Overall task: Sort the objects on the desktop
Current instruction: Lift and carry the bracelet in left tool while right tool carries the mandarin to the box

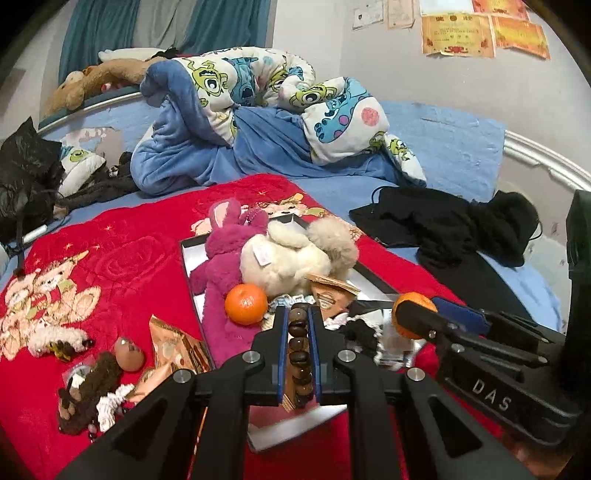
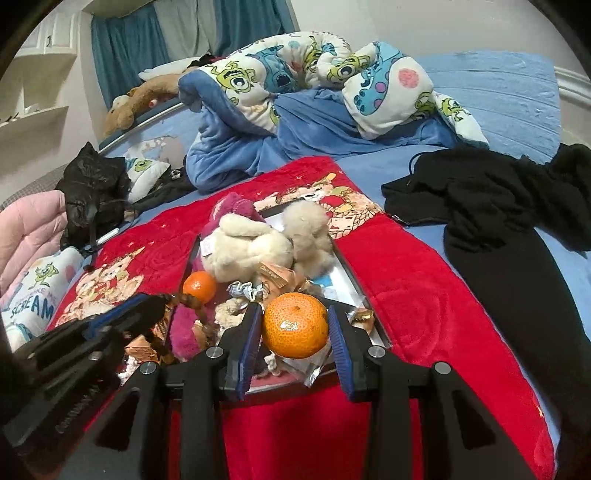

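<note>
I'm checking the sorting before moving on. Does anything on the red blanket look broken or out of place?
Yes. A cracked eggshell with a jagged open top lies loose on the red blanket, left of the box, among plush trinkets and a snack packet. It looks like rubbish among keepsakes.

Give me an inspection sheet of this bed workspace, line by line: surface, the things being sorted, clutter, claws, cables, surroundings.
Surface: red plush blanket spread on a blue bed sheet.
Job's things: shallow black-rimmed box holding a magenta plush toy, a cream plush toy, a loose orange tangerine and tan snack packets.
Clutter: brown eggshell, brown fuzzy toy and an orange snack packet on the blanket left of the box.
Claws: left claw shut on a brown bead bracelet; right claw shut on a second orange tangerine.
Cables: thin black cord by the black clothing.
Surroundings: cartoon-print duvet, teal curtains, certificates on the wall.
</note>
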A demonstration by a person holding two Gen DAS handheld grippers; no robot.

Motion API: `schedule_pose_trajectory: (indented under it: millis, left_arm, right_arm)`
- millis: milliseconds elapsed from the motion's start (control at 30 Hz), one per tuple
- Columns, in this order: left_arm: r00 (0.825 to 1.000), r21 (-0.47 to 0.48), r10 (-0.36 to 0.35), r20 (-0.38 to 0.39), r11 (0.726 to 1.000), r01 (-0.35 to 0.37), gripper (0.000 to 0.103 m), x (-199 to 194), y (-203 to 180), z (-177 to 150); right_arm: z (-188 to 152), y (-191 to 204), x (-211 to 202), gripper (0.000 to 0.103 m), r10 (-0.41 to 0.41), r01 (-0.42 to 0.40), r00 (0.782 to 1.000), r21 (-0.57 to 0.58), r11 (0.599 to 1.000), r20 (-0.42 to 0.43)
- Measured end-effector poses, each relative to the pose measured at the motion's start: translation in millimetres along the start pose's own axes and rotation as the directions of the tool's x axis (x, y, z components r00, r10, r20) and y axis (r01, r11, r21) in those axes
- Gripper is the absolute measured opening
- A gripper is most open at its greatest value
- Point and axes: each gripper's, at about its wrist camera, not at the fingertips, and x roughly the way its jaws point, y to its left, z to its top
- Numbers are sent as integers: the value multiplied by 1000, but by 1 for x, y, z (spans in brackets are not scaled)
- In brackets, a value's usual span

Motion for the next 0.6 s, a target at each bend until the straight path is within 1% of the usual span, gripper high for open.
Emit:
schedule_pose_trajectory:
  millis: [133, 267, 333, 433, 533, 600]
  left_arm:
    - [999, 22, 40, -15, 999, -40, 11, 10, 4, -2]
    - [998, -25, 45, -53, 999, -46, 11, 21, 21, -8]
    - [995, -33, 59, -76, 998, -62, 11, 28, 29, -12]
    - [993, -39, 60, -99, 997, -64, 11, 34, 35, -18]
    - [991, -42, 63, -115, 997, -68, 11, 37, 37, -23]
    - [990, -53, 53, -129, 997, -60, 11, 41, 38, -28]
  right_arm:
    - [-1, 3, 19, 35, 19, -19, 999, 10, 1000, -25]
    - [3, 15, 35, 35, 50, -50, 998, 11, 999, -35]
    - [3, 23, 41, 35, 72, -71, 996, 12, 997, -44]
    - [1, 32, 46, 35, 116, -115, 991, 23, 993, -59]
    - [-3, 40, 49, 35, 95, -96, 993, -7, 995, -75]
    - [-7, 38, 55, 35, 78, -78, 992, 6, 997, -101]
